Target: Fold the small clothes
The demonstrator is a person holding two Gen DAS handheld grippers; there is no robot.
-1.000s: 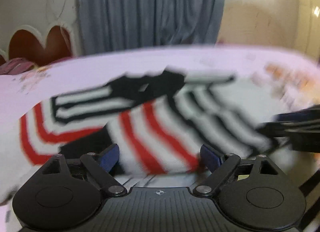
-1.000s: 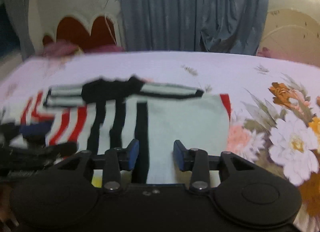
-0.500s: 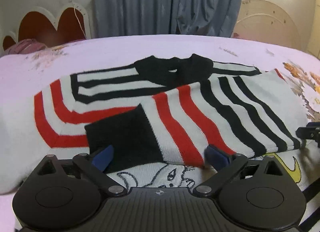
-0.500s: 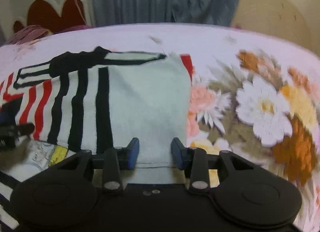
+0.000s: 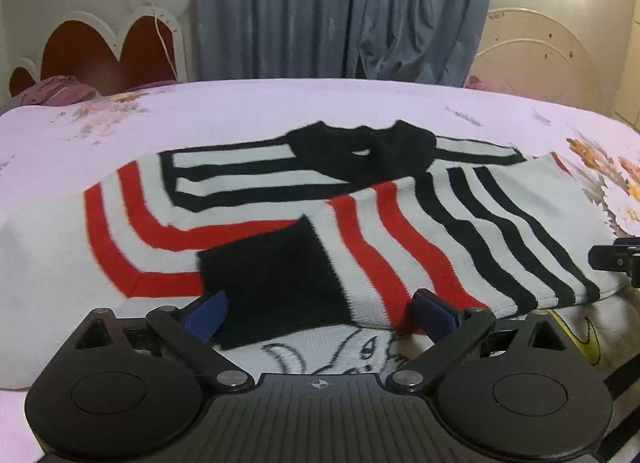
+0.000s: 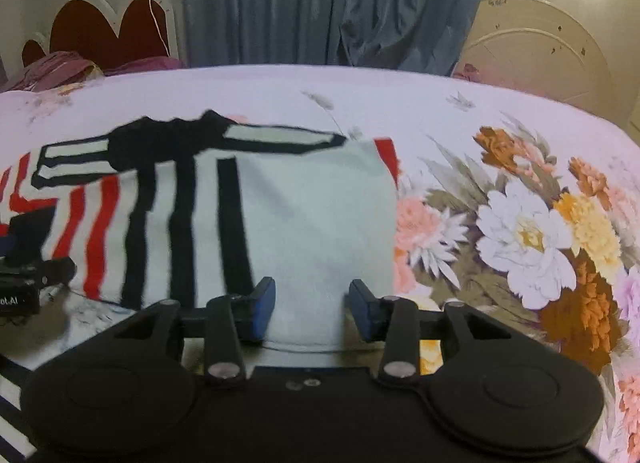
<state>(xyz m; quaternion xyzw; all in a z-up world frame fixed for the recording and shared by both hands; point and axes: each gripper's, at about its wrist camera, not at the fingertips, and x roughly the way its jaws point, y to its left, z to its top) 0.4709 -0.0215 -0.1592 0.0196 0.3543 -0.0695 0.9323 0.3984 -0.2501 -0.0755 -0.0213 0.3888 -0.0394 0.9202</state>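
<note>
A bed (image 5: 280, 111) carries everything, its pale lilac sheet (image 6: 400, 103) printed with large orange, white and pink flowers (image 6: 528, 239) toward the right side. A striped sweater (image 5: 400, 231) (white, with red and black bands and a black collar) lies flat on it, sleeves folded inward. A crumpled purplish cloth (image 6: 56, 69) sits by the red scalloped headboard (image 6: 108, 27).

Black grippers (image 5: 318, 313), blue fingertips (image 5: 206, 313)
</note>
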